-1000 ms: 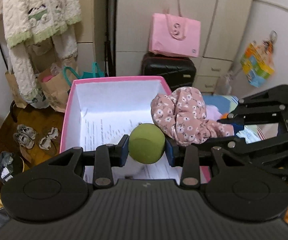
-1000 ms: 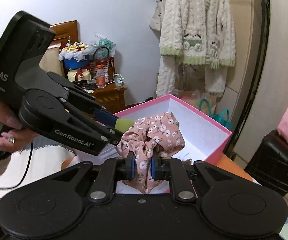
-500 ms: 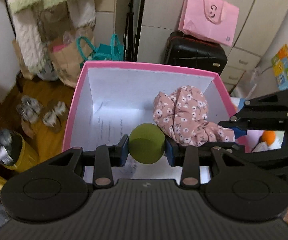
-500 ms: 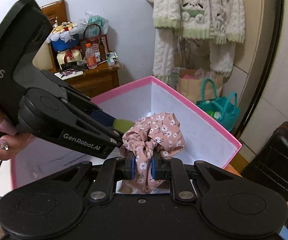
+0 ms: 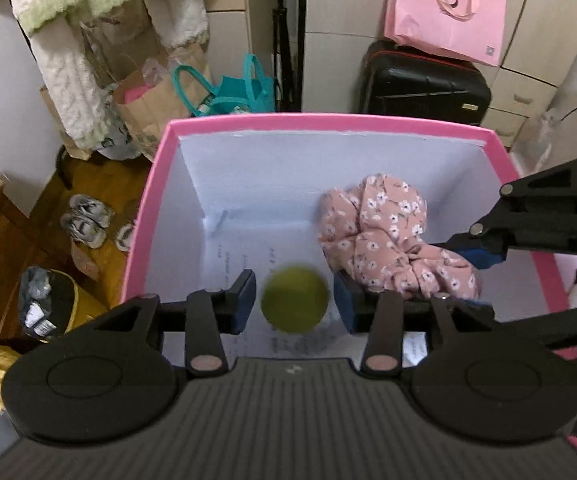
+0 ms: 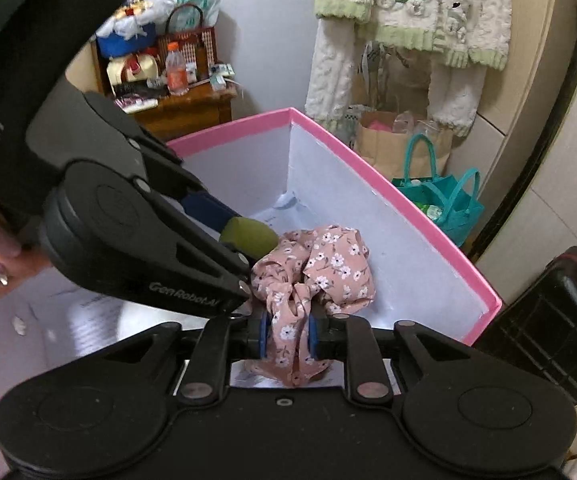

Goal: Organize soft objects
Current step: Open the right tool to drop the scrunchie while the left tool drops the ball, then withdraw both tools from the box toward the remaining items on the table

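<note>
A pink box point(image 5: 328, 120) with white inner walls sits below both grippers. My left gripper point(image 5: 294, 300) hangs over it with its jaws opening. The green ball point(image 5: 294, 298) is between the pads, blurred, with a gap on each side, so it is loose. In the right wrist view the ball point(image 6: 248, 236) shows by the left gripper's fingertips. My right gripper point(image 6: 287, 336) is opening too. The pink floral cloth point(image 6: 316, 272) still fills the space between its pads and hangs there over the box point(image 6: 408, 200). In the left wrist view the cloth point(image 5: 372, 232) bunches at the right.
Printed paper lines the box floor. Behind the box stand a black suitcase point(image 5: 424, 80) with a pink bag point(image 5: 444, 8) on it and a teal bag point(image 5: 244, 88). Shoes point(image 5: 84, 220) lie on the wood floor at left. A cluttered wooden side table point(image 6: 184, 108) stands beyond.
Both grippers have moved forward and down over the box. The left jaws have parted and the ball has come free. The right jaws are slightly wider around the cloth.
</note>
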`<action>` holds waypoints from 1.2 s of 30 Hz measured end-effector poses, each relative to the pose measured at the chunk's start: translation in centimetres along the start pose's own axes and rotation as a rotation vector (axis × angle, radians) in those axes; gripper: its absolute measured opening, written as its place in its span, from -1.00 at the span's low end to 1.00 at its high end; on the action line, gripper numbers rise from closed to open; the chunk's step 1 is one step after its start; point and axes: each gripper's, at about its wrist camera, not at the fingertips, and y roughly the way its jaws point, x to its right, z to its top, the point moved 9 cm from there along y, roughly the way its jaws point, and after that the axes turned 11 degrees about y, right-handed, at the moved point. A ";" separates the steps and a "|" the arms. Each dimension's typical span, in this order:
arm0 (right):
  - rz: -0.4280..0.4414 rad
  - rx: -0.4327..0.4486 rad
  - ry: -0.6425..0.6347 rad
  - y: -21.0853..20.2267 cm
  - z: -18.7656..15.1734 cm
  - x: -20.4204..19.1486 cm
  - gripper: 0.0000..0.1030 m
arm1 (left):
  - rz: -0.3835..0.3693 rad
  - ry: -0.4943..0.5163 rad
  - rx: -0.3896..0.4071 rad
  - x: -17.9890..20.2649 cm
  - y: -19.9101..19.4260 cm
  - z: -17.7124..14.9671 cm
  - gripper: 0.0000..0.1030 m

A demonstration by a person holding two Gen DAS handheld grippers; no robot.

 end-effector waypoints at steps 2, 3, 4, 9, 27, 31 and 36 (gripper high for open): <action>-0.004 -0.021 -0.020 0.3 -0.1 0.1 -0.18 | -0.028 -0.003 0.009 0.2 -0.2 0.0 0.02; -0.002 -0.038 -0.027 0.5 -0.2 0.2 -0.08 | -0.046 -0.003 0.018 0.5 -0.3 0.1 0.14; -0.006 -0.047 -0.033 0.7 -0.4 0.3 -0.04 | -0.056 -0.006 0.027 0.6 -0.5 0.1 0.18; -0.032 -0.026 -0.037 0.1 -0.3 0.0 0.15 | -0.055 -0.006 0.065 0.8 -1.8 -0.1 0.18; -0.074 0.108 0.072 -9.2 -2.0 -2.3 0.26 | -0.078 0.049 0.180 1.1 -12.0 -3.7 0.43; -0.084 0.155 0.096 -11.8 -2.7 -3.7 0.26 | -0.072 0.088 0.219 2.2 -14.5 -4.8 0.58; -0.092 0.179 0.125 -14.2 -3.9 -5.1 0.26 | -0.067 0.147 0.245 3.9 -17.3 -6.1 0.66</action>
